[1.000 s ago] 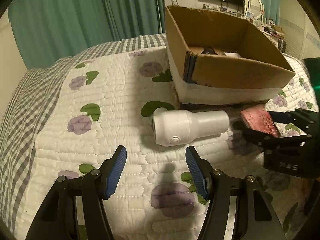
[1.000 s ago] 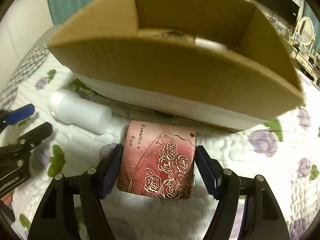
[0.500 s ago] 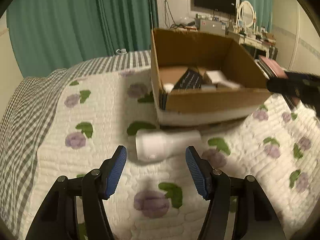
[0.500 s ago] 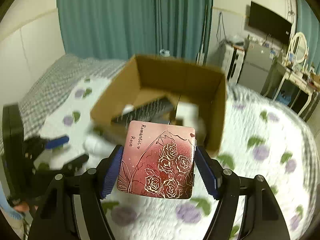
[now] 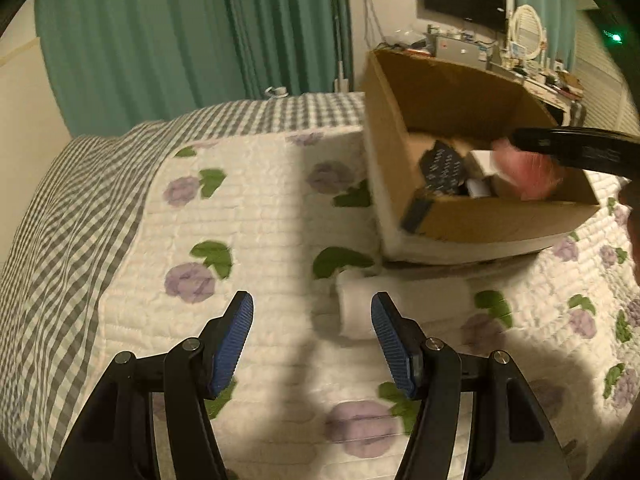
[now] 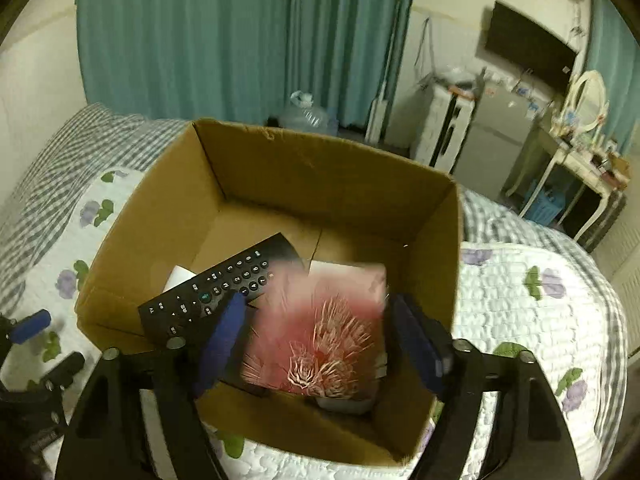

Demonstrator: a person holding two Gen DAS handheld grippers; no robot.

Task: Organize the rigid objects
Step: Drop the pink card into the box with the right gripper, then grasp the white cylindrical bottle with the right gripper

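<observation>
A pink rose-printed box [image 6: 320, 332], blurred by motion, sits between the spread pads of my right gripper [image 6: 320, 340] above the open cardboard box [image 6: 328, 168]; gaps show on both sides of it. The pink box [image 5: 528, 172] also shows in the left wrist view, over the cardboard box [image 5: 452, 92]. A black remote [image 6: 224, 288] and white items lie inside. My left gripper [image 5: 312, 340] is open and empty above the quilt. A white bottle [image 5: 404, 312] lies on its side just ahead of the left gripper's right pad.
The cardboard box stands on a floral quilt [image 5: 260, 216] with a grey checked blanket [image 5: 60, 216] at the left. Teal curtains, a TV and a cluttered dresser [image 6: 584, 148] are behind the bed.
My right gripper has carried the pink box down over the cardboard box and its pads have spread apart. My left gripper has shifted left of the bottle.
</observation>
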